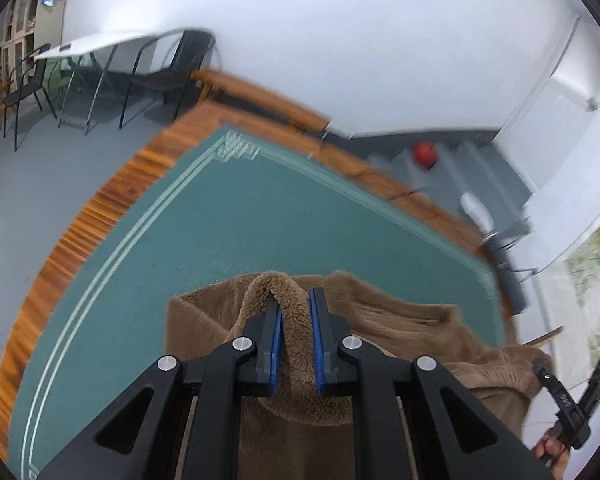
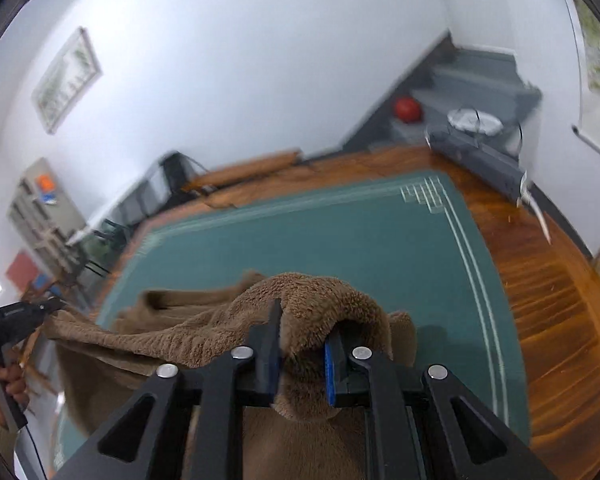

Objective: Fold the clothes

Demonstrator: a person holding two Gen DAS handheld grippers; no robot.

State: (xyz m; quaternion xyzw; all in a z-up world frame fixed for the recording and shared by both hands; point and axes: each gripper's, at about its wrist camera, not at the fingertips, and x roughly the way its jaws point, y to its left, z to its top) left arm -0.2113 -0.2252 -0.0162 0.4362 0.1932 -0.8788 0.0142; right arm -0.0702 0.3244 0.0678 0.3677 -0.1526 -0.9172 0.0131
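- Left claw point(image 1: 294, 312) & right claw point(image 2: 302, 334) each pinch the fuzzy brown fleece garment point(image 1: 400, 320), held up over green mat point(image 1: 228, 232) on tabletop.
- Looks soft, floppy, thick; grab edges/corners.

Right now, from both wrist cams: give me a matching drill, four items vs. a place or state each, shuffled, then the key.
Things:
1. left gripper
2. brown fleece garment
3. green mat
4. red ball

Place or state:
A. on the grey steps beyond the table
B. spread over the wooden table
C. shut on a fold of fleece
D. held up between both grippers, part trailing on the mat

Pairs: 1-C, 2-D, 3-B, 4-A
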